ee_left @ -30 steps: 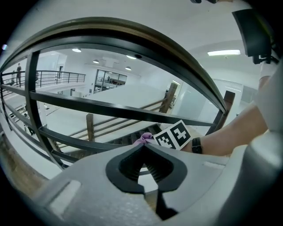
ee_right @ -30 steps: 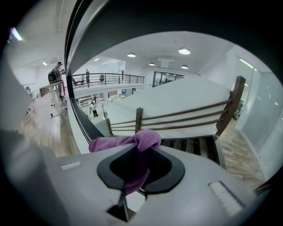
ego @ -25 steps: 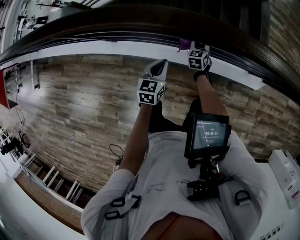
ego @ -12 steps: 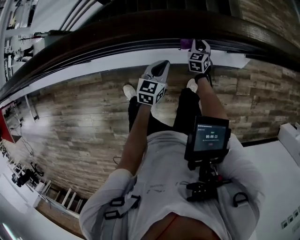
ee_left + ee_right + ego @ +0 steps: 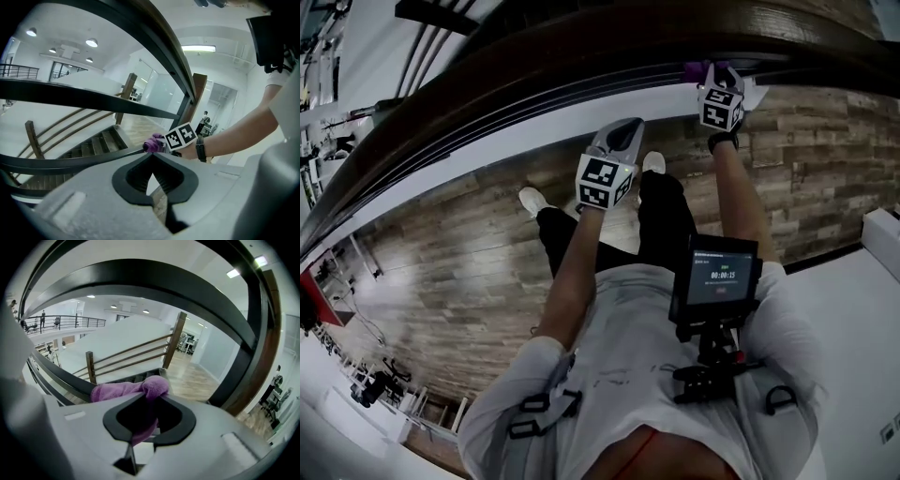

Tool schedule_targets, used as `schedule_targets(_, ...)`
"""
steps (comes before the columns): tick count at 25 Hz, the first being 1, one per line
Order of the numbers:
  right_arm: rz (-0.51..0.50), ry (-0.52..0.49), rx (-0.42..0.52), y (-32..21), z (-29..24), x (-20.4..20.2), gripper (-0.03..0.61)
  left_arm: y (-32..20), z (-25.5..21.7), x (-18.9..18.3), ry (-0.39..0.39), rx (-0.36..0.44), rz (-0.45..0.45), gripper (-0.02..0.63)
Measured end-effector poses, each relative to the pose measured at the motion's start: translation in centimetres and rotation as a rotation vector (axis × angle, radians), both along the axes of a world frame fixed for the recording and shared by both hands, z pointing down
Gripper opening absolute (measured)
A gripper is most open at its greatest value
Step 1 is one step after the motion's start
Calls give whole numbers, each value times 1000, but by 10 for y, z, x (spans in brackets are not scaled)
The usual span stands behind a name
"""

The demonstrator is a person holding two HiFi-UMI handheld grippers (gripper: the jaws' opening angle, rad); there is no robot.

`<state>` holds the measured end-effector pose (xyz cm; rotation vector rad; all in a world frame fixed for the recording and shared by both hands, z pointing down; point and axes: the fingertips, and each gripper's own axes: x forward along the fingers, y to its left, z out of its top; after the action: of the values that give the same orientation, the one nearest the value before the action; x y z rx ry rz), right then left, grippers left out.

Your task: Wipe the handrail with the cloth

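The dark wooden handrail point(image 5: 534, 58) curves across the top of the head view. A purple cloth point(image 5: 697, 70) lies against it at the upper right, and my right gripper point(image 5: 717, 82) is shut on it. In the right gripper view the cloth point(image 5: 133, 390) bunches between the jaws and drapes over a dark rail point(image 5: 58, 376). My left gripper point(image 5: 626, 127) hangs below the rail, left of the right one, shut with nothing in it. In the left gripper view, the left gripper point(image 5: 152, 157) looks past its joined tips at the cloth point(image 5: 152, 142) and the right gripper's marker cube point(image 5: 181, 136).
A white strip point(image 5: 516, 141) runs under the handrail above a wood-plank floor point(image 5: 450, 272). The person's legs and white shoes point(image 5: 532, 200) stand near the rail. A screen device point(image 5: 715, 279) hangs on the chest. Stairs point(image 5: 93, 145) descend beyond the railing bars.
My right gripper has carried the cloth rightward along the handrail. The person has shifted along the rail, so legs and shoes have come into view. The left gripper holds about the same place.
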<state>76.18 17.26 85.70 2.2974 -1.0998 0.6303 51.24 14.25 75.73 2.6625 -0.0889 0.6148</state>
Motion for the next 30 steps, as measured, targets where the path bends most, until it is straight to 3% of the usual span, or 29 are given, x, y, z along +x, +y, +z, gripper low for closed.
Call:
schedule_targets(8,81,6,-38,25,2,45,52,6,-1,6,8,7,24,0)
schedule_targets(10,98,-35,-50,23,1,41,52,-6,-10,3,8,8,4,0)
schedule_targets(13,108,-67,9,23,-23,18,52,-17,-34,-9,6,17,-16,0)
schedule_targets(18,-2,11,133,33,-107,-57,52,-16,-103,-59,24,72,-65,0)
schedule_targets(23,-101,29,265,19,-194,-172,52,-29,-165,-136,98,139,-155,0)
schedule_targets(30,-256,133,411,9,-326,-327,52,-26,-246,-259,205,256,-257,0)
